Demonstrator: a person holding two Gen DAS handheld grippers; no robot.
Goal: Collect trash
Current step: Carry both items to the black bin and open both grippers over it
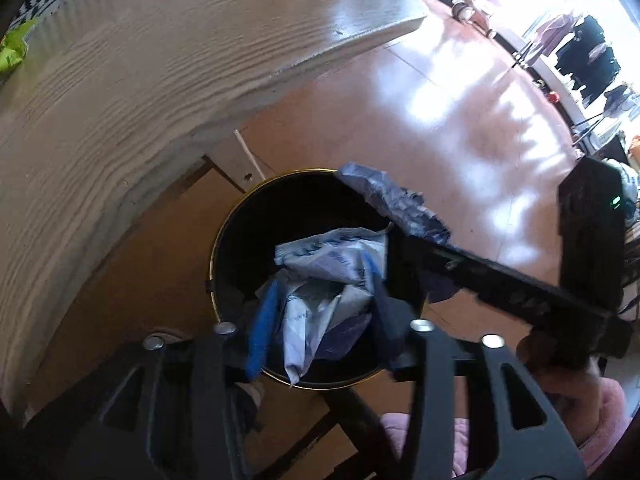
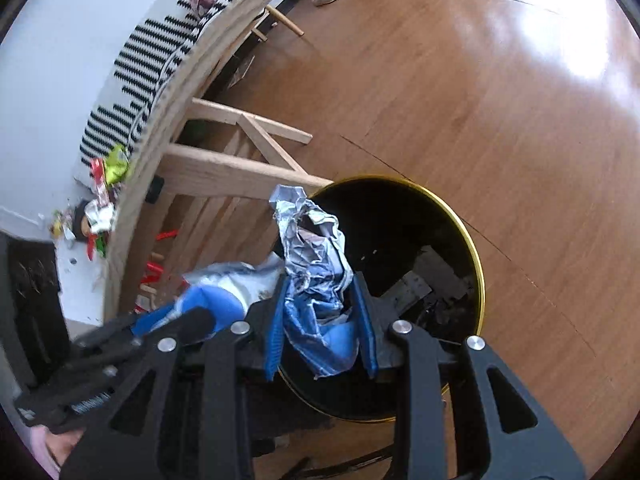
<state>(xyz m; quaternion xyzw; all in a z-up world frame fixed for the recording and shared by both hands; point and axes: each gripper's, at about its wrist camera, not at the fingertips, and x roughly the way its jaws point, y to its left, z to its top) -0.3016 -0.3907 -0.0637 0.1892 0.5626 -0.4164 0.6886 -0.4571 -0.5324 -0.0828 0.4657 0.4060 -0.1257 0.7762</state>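
Hovering over the black bin (image 1: 240, 240), both grippers point down at its mouth. Left gripper (image 1: 320, 336): jaws stand fairly wide with a crumpled white-and-blue wrapper (image 1: 320, 280) between the blue pads (image 1: 260, 332); it looks loose rather than pinched, hanging over the bin opening. Right gripper (image 2: 322, 320): jaws narrower, a crumpled silver-and-blue foil wrapper (image 2: 316, 264) sits between them, its top sticking up above the gold rim (image 2: 476, 276); whether the pads really press it cannot be told. That same foil piece lies across the rim on the far side in the left wrist view. More trash (image 2: 100, 208) is waiting on the white surface (image 2: 60, 80) beside the striped cloth (image 2: 140, 92), well apart from the bin. Judged risk: the foil wrapper straddles the rim, so on release it may tip outward onto the wooden floor (image 2: 480, 100) instead of inside. Light wrappers can also cling to a pad and get dragged back out when the hand lifts. The grippers are close together, so a collision could knock either piece off target.
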